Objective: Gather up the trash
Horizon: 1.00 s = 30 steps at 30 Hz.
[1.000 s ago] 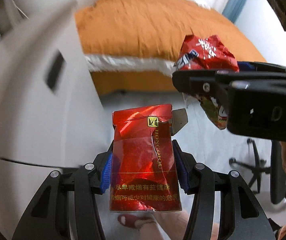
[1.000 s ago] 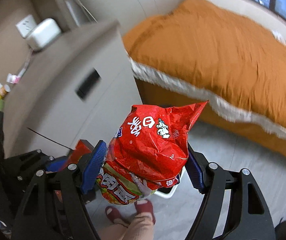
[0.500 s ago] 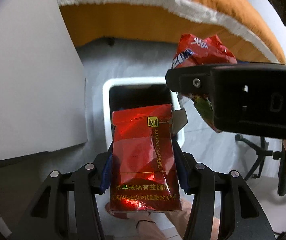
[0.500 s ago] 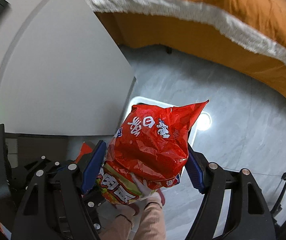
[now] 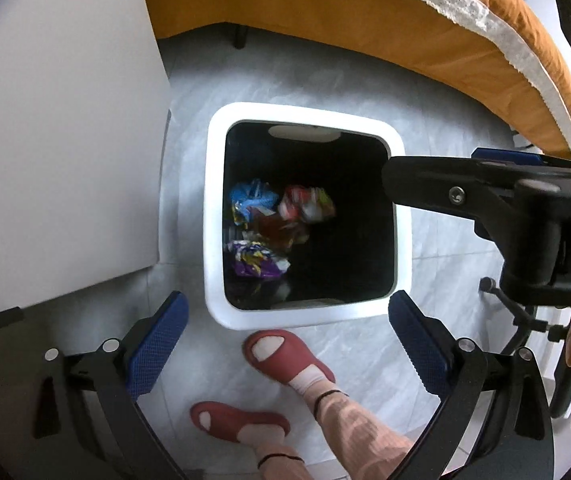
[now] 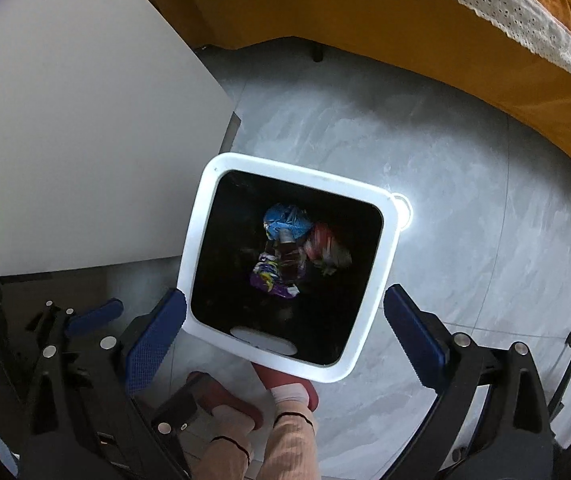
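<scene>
Grey floor tiles are seen in the left wrist view; the left tongs, just sprung wide and released with nothing between them, are held over a white bin. Wrappers lie inside at 10 o'clock.

Right wrist view: the right tongs, likewise just released and bare, are held over the bin, wrappers at centre.

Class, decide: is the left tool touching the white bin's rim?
Apart. In the left wrist view the left tool hangs open above the white bin, and grey floor shows between each blue pad and the rim.
</scene>
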{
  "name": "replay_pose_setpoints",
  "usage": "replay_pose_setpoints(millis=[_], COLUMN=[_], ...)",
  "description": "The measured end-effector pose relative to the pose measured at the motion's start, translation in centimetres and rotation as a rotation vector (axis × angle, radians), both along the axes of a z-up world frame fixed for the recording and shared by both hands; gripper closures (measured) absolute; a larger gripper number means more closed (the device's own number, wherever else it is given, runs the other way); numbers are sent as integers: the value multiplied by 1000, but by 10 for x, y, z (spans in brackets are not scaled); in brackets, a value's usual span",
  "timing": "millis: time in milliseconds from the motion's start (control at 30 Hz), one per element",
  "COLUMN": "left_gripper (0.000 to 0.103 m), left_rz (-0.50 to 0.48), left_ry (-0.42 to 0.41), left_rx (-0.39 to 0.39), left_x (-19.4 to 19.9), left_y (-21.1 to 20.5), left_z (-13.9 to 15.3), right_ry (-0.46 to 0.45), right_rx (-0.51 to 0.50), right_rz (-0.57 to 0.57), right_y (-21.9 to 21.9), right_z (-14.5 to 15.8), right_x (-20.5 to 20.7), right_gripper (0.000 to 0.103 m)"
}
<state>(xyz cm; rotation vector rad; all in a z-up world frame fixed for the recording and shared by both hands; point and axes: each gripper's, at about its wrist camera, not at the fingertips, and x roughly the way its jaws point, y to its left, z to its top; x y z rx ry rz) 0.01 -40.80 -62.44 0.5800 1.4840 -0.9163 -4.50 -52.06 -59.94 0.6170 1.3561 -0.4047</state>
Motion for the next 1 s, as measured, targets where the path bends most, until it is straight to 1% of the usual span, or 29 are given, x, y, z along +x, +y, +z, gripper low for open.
replay_pose_setpoints(millis=[167, 200, 267, 500, 667, 767, 800, 867, 900, 1000], left_gripper=[5, 5, 5, 5, 5, 5, 5, 5, 5, 5], left_rz=[3, 8, 12, 30, 43, 34, 31, 28, 29, 44], left_ry=[2, -1, -4, -22, -57, -101, -118, -149, -162, -220], left_rx=[2, 0, -4, -37, -91, -121, -132, -162, -176, -216], left_x=[1, 0, -1, -11, -17, -22, -24, -28, -28, -30], left_y=[-1, -1, 0, 5, 7, 5, 4, 5, 6, 8], left_z=[14, 21, 29, 87, 144, 184, 198, 228, 239, 284], right_ry=[3, 2, -8, -53, -101, -123, -133, -176, -191, -264], right_rx=[1, 1, 1, -6, -32, -70, -86, -143, -159, -251], right_rz=[7, 7, 5, 2, 20, 44, 49, 58, 64, 99], right_y=[5, 5, 8, 9, 14, 18, 19, 24, 26, 35], right_z=[10, 11, 22, 66, 113, 143, 155, 189, 200, 251], right_x=[-1, 1, -1, -8, -15, -20, -23, -28, -29, -34], right_gripper=[5, 5, 5, 5, 5, 5, 5, 5, 5, 5])
